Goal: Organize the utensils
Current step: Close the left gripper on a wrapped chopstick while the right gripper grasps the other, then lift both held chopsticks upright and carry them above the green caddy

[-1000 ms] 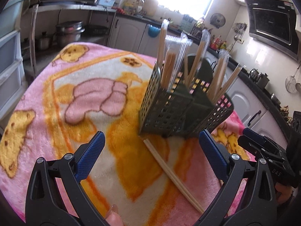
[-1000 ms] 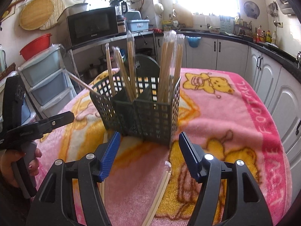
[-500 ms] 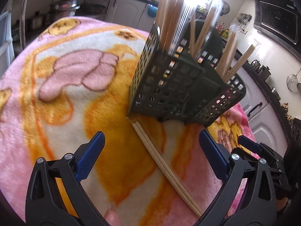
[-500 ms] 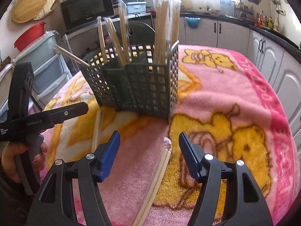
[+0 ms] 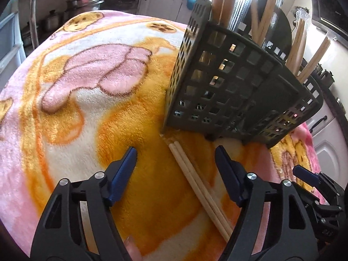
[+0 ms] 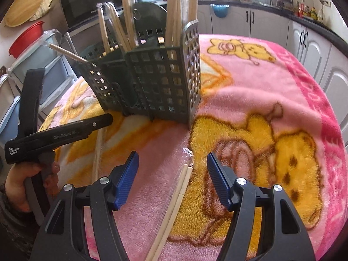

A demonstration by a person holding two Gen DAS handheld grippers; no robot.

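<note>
A dark green slotted utensil holder (image 5: 235,91) (image 6: 156,87) stands on the blanket with several wrapped chopstick pairs upright in it. One wrapped pair of chopsticks (image 5: 195,180) lies in front of the holder, between the blue pads of my left gripper (image 5: 176,161); its jaws are closing and the pads stand clear of the sticks. A second wrapped pair of chopsticks (image 6: 176,198) lies between the pads of my right gripper (image 6: 173,167), which is open and apart from it. The left gripper's black body (image 6: 58,134), held by a hand, shows in the right wrist view.
A pink and orange cartoon blanket (image 5: 87,113) (image 6: 271,108) covers the table. Pots (image 5: 84,2) sit on a low shelf behind it, a microwave (image 6: 87,4) and plastic drawers (image 6: 32,65) to the side, white cabinets (image 6: 315,50) along the wall.
Both grippers have dropped toward the blanket and come closer to the holder. The left jaws have narrowed around the lying chopsticks. The right jaws kept their width.
</note>
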